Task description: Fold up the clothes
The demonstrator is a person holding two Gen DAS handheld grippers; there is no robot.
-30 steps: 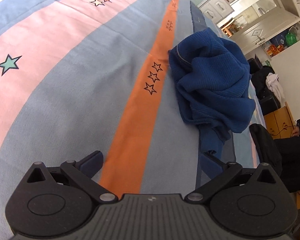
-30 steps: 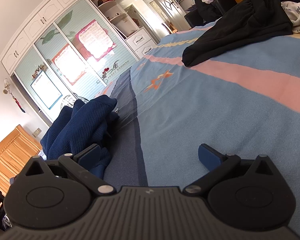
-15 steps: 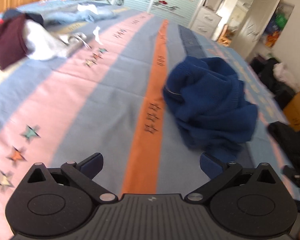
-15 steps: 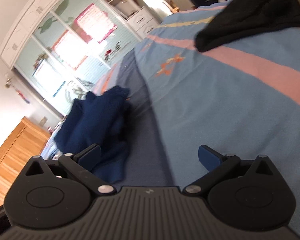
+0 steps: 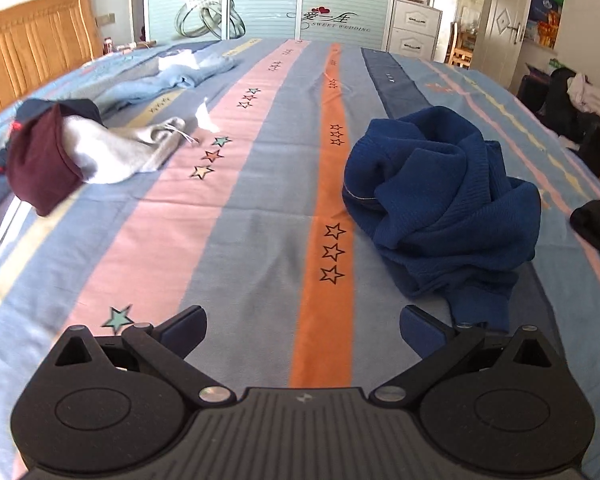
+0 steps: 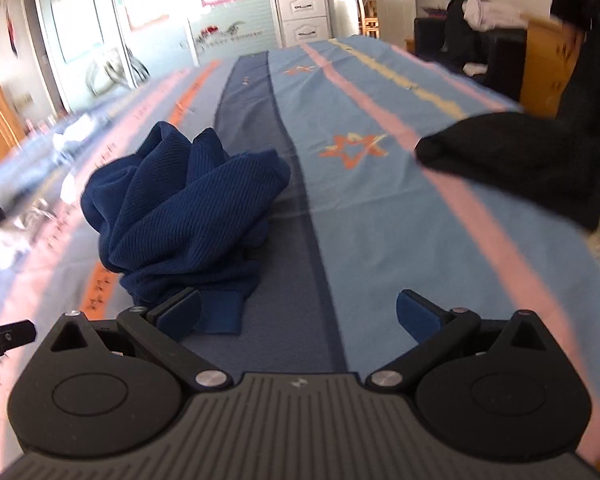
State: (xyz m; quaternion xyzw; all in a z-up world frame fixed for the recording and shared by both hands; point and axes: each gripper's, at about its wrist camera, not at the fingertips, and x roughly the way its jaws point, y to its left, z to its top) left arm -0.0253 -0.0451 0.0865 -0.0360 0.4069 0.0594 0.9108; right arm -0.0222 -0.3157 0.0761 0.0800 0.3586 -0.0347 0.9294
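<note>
Blue pads spread wide on the left claw [image 5: 302, 326], nothing between them, hovering low over the striped bedspread [image 5: 236, 240] with the orange stripe [image 5: 326, 280] running straight up the gap. Right claw [image 6: 298, 314] gapes empty too, its left pad just at the cuff of the navy sweater [image 6: 184, 208]. And there's the garment: a crumpled heap on the bed, ahead and to the right of the left claw [image 5: 440, 208], its cuff trailing down toward that claw's right pad. From the right wrist it sits ahead-left, bunched beside the dark blue stripe [image 6: 296, 260].

Left view alone gives us the maroon-and-grey bundle [image 5: 72, 156] far left, a light blue garment [image 5: 168, 80] beyond it, and the wooden headboard [image 5: 32, 56]. Right view, blurred at its edges, offers a black garment [image 6: 512, 160] lying on the bed's right side; the left view catches only its edge [image 5: 596, 224]. The left claw's tip pokes in at the right view's left margin [image 6: 6, 338].
</note>
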